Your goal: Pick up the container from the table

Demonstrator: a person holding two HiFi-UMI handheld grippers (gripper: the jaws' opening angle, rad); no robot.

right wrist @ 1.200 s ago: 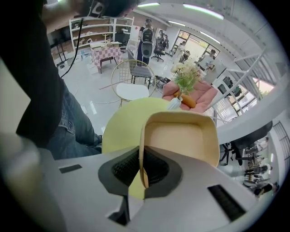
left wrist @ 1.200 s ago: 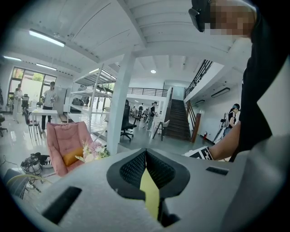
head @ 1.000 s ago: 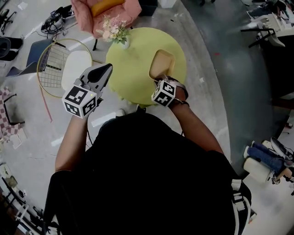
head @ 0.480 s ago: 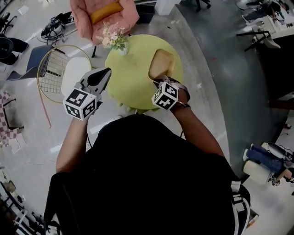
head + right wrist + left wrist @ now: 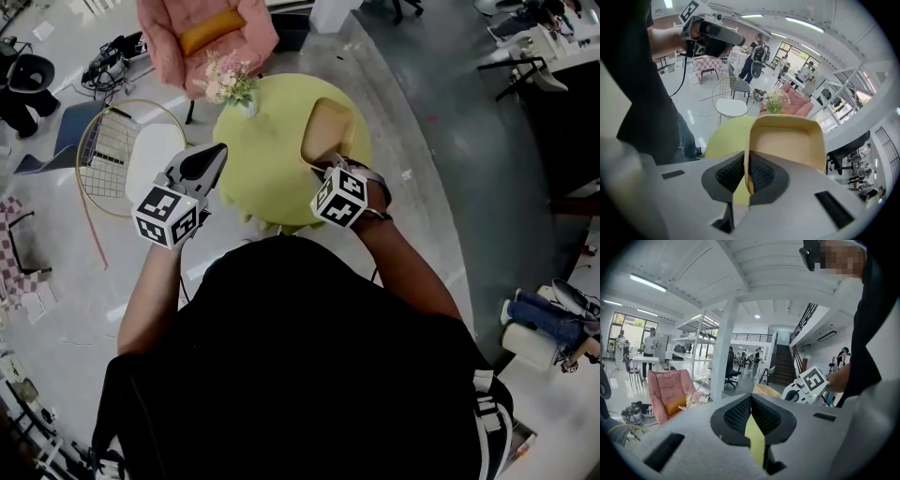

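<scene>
Tan container (image 5: 785, 143), near wall clamped in right tool (image 5: 746, 164), underside hidden

We see a round yellow-green table (image 5: 267, 164) that stands on a grey floor (image 5: 431, 141). Near its far left edge stands a small vase of pale flowers (image 5: 232, 82). On the floor beside the table stand a pink armchair (image 5: 211, 42) and a wire chair (image 5: 141, 155) with a white seat.

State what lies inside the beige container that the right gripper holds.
The container looks empty: only bare beige floor and walls show. The right gripper, its jaws shut on the near wall, hides the nearest part of the floor.
</scene>
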